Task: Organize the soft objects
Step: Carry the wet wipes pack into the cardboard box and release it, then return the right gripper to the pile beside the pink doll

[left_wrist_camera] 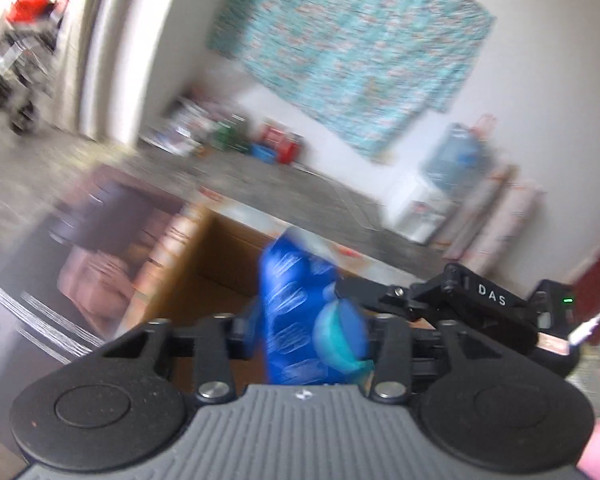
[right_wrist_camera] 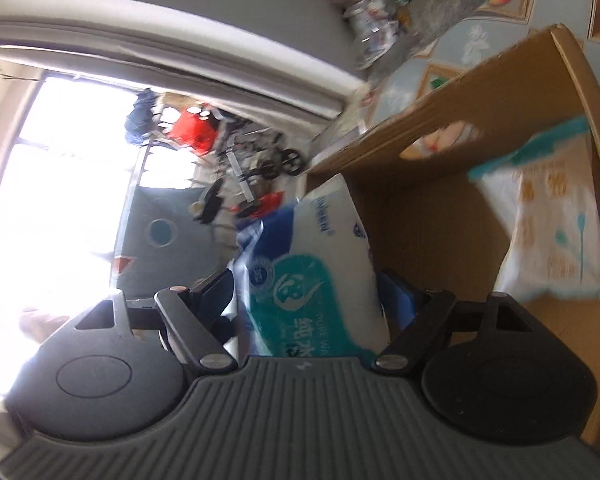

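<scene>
One cardboard box (right_wrist_camera: 480, 92), two soft packs by it: a wipes pack (right_wrist_camera: 324, 280) at its open side, a tissue pack (right_wrist_camera: 548, 216) inside.

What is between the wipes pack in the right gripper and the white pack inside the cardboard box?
Only bare cardboard of the box, seen in the right wrist view, separates the wipes pack from the white pack.

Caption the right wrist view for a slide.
Right gripper holds a wet-wipes pack at the open cardboard box, beside a tissue pack inside.

Cardboard box (right_wrist_camera: 480, 92) open, floor mostly bare – white packet (right_wrist_camera: 552, 216) fills one side, walls hem the rest
</scene>
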